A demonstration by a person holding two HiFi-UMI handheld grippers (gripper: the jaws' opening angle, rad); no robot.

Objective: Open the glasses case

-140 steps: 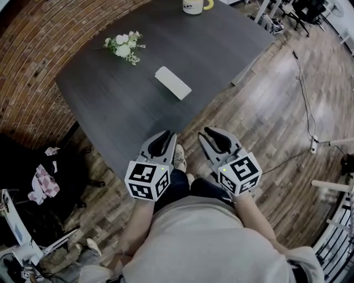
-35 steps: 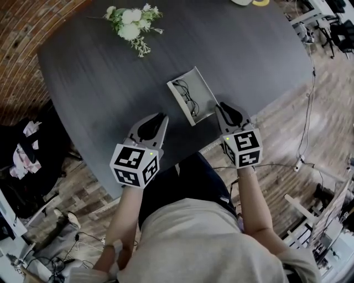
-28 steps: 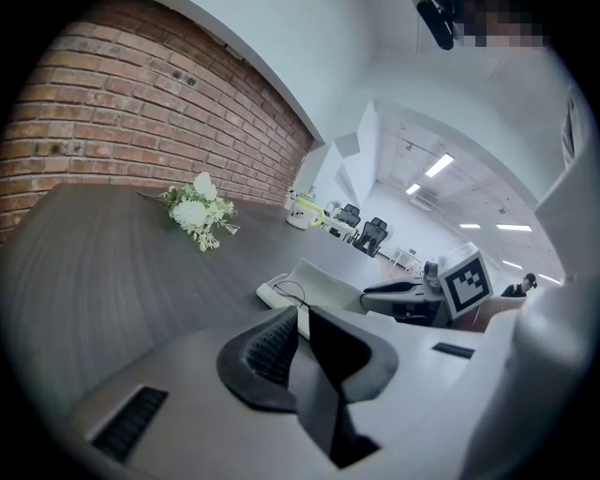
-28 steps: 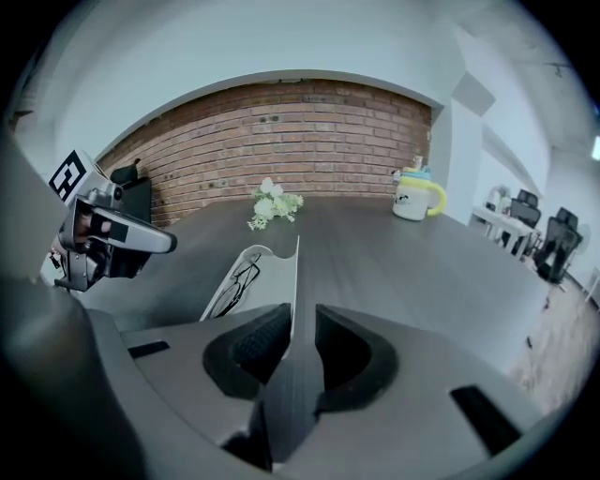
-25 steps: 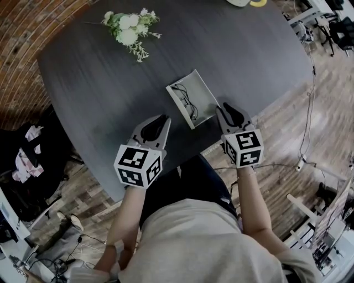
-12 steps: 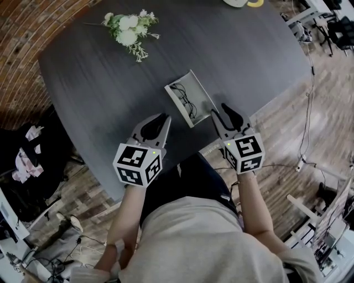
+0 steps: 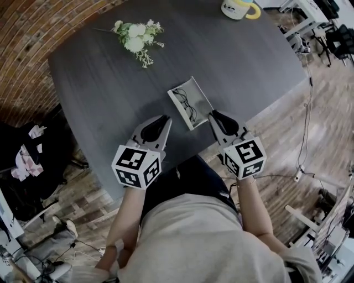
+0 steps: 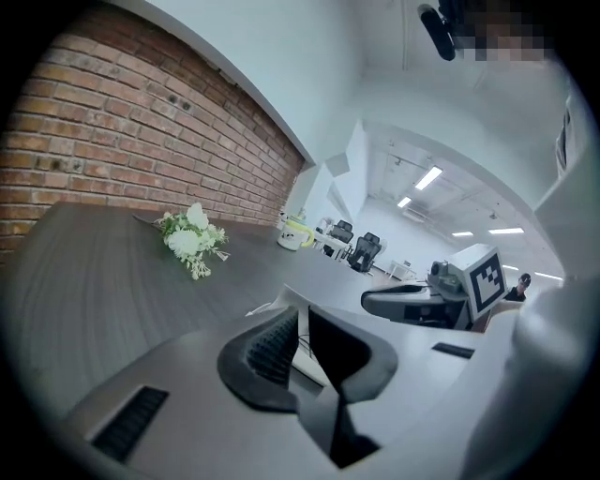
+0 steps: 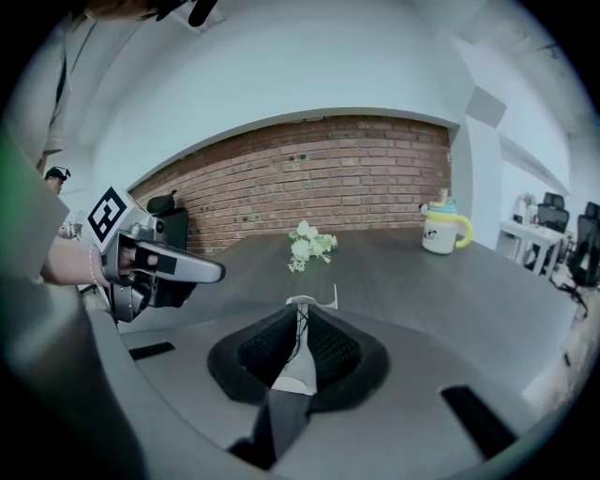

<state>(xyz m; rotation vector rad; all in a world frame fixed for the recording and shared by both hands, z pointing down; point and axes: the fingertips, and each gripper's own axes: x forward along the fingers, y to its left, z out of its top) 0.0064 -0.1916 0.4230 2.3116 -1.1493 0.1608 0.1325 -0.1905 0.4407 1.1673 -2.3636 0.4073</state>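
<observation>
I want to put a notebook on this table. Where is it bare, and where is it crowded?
Bare: the wide stretch of table between the flowers and the mug, and the left side in front of the flowers. Crowded: the middle of the near edge, where the open glasses case lies with glasses inside.
</observation>
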